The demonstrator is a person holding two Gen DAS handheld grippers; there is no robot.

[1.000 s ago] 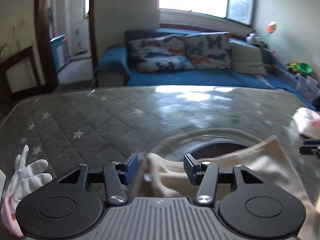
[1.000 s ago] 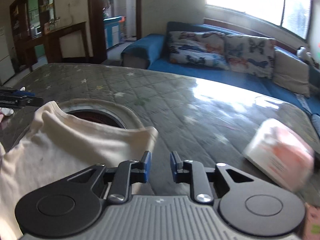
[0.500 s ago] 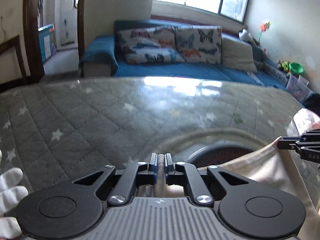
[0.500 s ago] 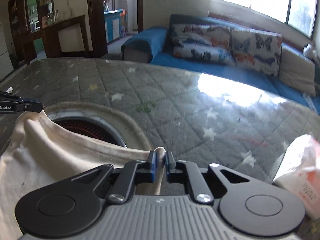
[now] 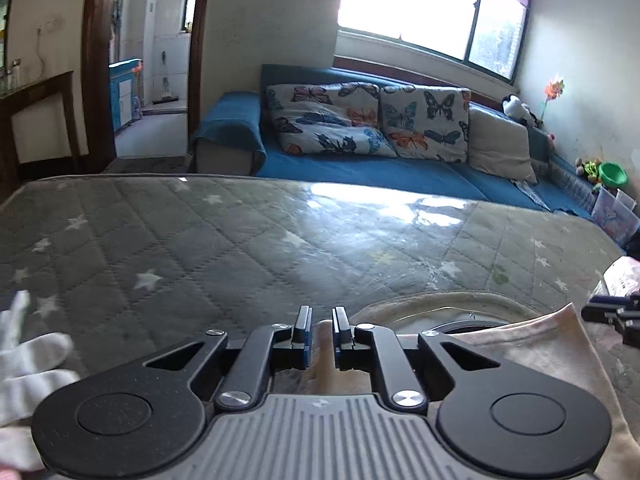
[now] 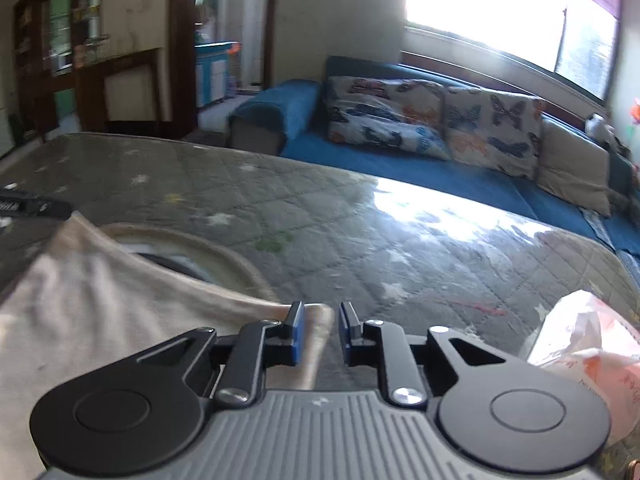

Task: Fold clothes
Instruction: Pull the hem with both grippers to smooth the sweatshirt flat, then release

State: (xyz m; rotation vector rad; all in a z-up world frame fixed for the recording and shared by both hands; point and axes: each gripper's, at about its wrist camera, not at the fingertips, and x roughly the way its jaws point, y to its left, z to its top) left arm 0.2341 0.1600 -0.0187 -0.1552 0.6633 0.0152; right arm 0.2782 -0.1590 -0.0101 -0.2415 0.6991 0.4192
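Observation:
A cream T-shirt (image 5: 540,348) lies on the grey star-quilted mattress (image 5: 200,248), its round neckline (image 5: 440,306) facing the sofa. My left gripper (image 5: 322,316) sits at the shirt's left shoulder. Its jaws are opening, with a thin fold of cloth loose between them. At the right shoulder of the shirt (image 6: 100,300), my right gripper (image 6: 320,310) is also opening. The cloth corner lies by its left pad and bare mattress shows in the gap. Each gripper shows at the edge of the other's view: the right gripper (image 5: 612,314) and the left gripper (image 6: 28,204).
A white gloved hand (image 5: 28,360) rests on the mattress at the left. At the right edge lies a pink-and-white plastic packet (image 6: 580,340). Beyond the far edge stands a blue sofa (image 5: 360,168) with butterfly cushions. A doorway (image 5: 148,80) is at the back left.
Both grippers closed on the shirt's shoulder corners, then began to open again. The right one now has a clear gap. The packet sits closer to the right gripper.

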